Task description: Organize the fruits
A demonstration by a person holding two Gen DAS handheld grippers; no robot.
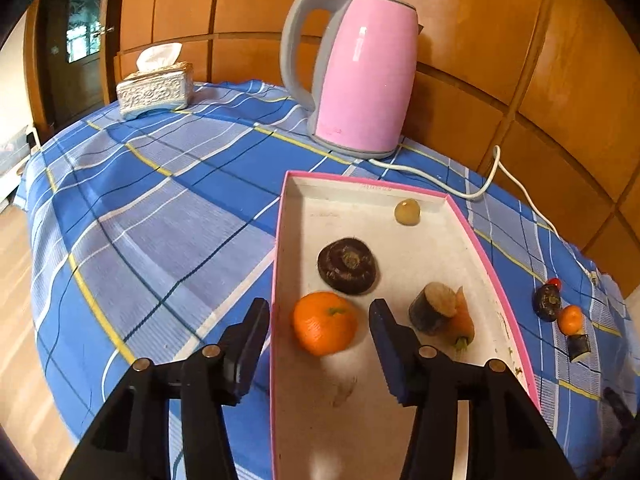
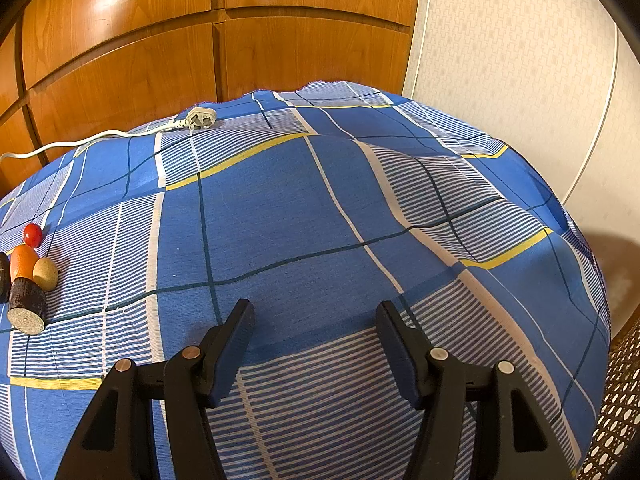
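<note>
Looking down my left gripper, I see its jaws parted around the orange, which sits free of both pads inside the pink-rimmed box beside a dark round fruit and a carrot. My right gripper hangs open and empty over the blue checked tablecloth, with more fruit pieces lying far off at its left edge.

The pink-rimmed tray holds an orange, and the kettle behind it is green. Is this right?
Not quite. The left wrist view shows the kettle is pink with a grey handle, not green. The rest holds: the orange lies in the pink-rimmed tray, and the kettle stands behind it.
</note>
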